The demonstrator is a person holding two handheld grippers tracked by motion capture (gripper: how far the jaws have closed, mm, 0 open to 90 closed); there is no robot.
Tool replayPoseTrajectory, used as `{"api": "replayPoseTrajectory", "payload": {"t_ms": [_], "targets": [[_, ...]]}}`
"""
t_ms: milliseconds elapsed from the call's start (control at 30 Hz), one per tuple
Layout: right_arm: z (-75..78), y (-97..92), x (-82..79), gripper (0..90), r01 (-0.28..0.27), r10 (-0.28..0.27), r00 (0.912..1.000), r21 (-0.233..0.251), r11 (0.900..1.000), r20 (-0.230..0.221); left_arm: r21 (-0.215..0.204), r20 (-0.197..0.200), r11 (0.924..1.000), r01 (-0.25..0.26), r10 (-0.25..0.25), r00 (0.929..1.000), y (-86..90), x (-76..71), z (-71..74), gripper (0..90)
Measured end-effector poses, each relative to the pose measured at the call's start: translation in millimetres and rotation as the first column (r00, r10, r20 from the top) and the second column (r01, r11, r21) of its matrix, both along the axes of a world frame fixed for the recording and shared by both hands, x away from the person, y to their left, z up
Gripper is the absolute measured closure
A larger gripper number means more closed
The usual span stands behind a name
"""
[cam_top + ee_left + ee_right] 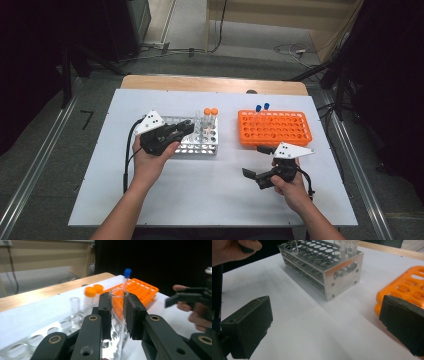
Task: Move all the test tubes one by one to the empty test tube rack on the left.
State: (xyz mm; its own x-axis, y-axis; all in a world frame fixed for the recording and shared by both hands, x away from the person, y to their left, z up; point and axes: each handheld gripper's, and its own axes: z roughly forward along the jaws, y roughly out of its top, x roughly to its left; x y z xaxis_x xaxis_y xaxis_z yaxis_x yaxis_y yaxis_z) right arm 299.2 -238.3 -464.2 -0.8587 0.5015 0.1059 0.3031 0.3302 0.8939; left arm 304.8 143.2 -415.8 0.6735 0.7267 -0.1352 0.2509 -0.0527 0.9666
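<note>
We see the left tool [117,312] pinching an open clear glass tube [115,322] above the silver metal rack [200,142]; at four o'clock, the right tool [324,327] is spread, empty, above the white desk [210,195].

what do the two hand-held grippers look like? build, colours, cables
Both are black. The left hand-held gripper and the right hand-held gripper each carry a white three-cornered plate with dark dots and trail a black cable. Link arms have brass-ringed pivots; the pads are blocky and dark. Forearms are bare, no sleeves.
</note>
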Motion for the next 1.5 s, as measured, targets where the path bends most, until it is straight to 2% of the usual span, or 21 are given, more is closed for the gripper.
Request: {"api": "replayPoseTrajectory", "payload": {"t_ms": [133,300,600,733,833,1133,1333,1500], "targets": [[-4.1,-12.9,-1.8,0.0,0.007,-0.007,0.9999,0.004,1.0,-0.014,0.001,0.005,0.9993,-0.038,0.038,0.9993,7.0,10.6,4.0,77.2],[-6.4,-22.2,0.6,0.0,0.034,-0.034,0.9993,0.008,0.9994,-0.017,-0.004,-0.006,0.9973,-0.073,0.073,0.9973,11.4,24.6,2.3,77.2],[-7.7,-22.3,3.8,0.0,0.038,-0.038,0.9992,0.008,0.9992,-0.012,-0.007,0.006,0.992,-0.126,0.126,0.9921,6.3,46.6,4.9,77.2],[-9.0,-22.7,5.5,0.0,0.044,-0.044,0.999,0.01,0.999,-0.013,-0.019,0.001,0.9884,-0.151,0.151,0.9886,4.3,57.7,1.3,77.2],[-10.0,-22.9,5.8,0.0,0.046,-0.046,0.9988,0.005,0.9989,-0.017,-0.011,-0.013,0.9859,-0.167,0.167,0.9859,2.5,63.9,-2.7,77.2],[-11.4,-23.8,7.3,0.0,0.052,-0.052,0.9985,-0.004,0.9986,-0.016,0.015,-0.005,0.9836,-0.18,0.18,0.9837,-4.9,75.0,-5.0,77.2],[-12.8,-25.6,8.9,0.0,0.061,-0.061,0.998,-0.007,0.9981,-0.015,0.039,-0.026,0.9859,-0.163,0.164,0.9861,-7.4,77.0,-10.0,77.2],[-13.8,-26.1,9.6,0.0,0.066,-0.066,0.9977,-0.013,0.9977,-0.015,0.079,-0.044,0.986,-0.147,0.151,0.9876,-10.6,77.7,-14.9,77.1]]}}
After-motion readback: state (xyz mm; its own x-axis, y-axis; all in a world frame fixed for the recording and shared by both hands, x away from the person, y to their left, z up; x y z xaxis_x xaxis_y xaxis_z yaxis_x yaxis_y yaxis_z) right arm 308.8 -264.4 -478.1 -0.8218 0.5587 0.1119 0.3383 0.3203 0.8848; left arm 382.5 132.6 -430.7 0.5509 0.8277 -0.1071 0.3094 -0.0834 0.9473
